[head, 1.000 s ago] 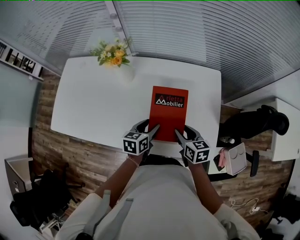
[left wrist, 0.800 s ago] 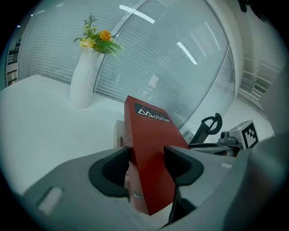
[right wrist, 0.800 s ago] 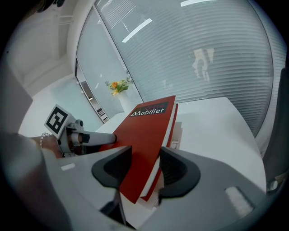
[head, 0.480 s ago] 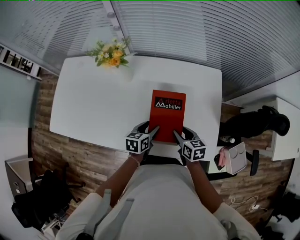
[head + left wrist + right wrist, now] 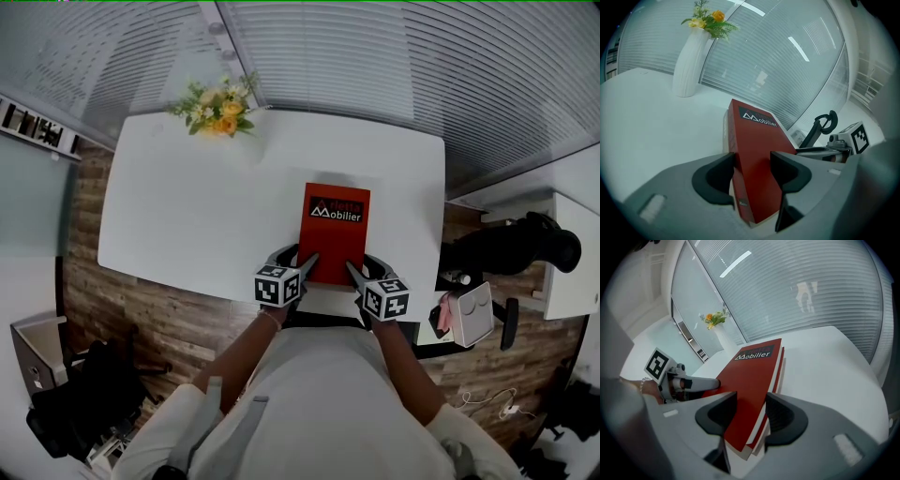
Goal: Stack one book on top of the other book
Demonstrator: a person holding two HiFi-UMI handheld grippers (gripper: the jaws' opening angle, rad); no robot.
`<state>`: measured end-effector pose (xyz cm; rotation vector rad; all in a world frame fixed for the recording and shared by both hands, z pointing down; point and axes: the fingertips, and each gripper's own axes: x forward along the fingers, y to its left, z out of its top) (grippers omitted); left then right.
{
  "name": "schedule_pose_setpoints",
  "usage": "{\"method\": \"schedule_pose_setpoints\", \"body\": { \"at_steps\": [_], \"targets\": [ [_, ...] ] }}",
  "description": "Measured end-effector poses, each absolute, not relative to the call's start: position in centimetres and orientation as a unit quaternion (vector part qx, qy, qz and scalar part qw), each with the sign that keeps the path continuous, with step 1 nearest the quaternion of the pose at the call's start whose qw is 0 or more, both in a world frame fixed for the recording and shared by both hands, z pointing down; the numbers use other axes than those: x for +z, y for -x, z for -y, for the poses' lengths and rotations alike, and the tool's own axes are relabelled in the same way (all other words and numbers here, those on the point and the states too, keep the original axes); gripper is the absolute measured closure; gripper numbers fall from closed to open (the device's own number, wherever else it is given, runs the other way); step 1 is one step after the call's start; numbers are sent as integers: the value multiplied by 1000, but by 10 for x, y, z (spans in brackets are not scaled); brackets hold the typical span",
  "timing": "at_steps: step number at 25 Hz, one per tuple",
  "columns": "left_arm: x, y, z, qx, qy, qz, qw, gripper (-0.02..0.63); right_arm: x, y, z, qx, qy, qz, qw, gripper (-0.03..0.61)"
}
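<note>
Camera positions: one overhead, two at jaw level.
Head view looks steeply down on the white table [image 5: 187,216] from high above. Each gripper view sits low and close, facing along its own jaws across the tabletop. All three share the red book [image 5: 335,232] and the flowers [image 5: 217,108].

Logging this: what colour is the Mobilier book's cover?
Red book, black title band; clearest in head view.

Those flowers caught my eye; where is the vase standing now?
In the head view the vase of flowers stands near the far left corner of the white table, apart from the red book by the near edge.
</note>
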<state>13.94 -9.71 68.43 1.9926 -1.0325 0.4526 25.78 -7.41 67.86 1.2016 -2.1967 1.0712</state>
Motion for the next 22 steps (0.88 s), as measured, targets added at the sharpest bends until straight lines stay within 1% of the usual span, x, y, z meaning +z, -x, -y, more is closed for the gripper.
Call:
{"method": "schedule_pose_setpoints", "body": {
  "at_steps": [14, 19, 22],
  "targets": [
    [688, -139, 98, 181, -790, 413, 415, 356, 682, -258, 74, 378, -428, 793, 211, 380],
    [684, -138, 98, 197, -797, 413, 394, 357, 679, -259, 77, 354, -431, 797, 229, 364],
    [677, -137, 99, 194, -800, 417, 385, 357, 673, -262, 79, 339, -438, 801, 228, 361]
  ]
}}
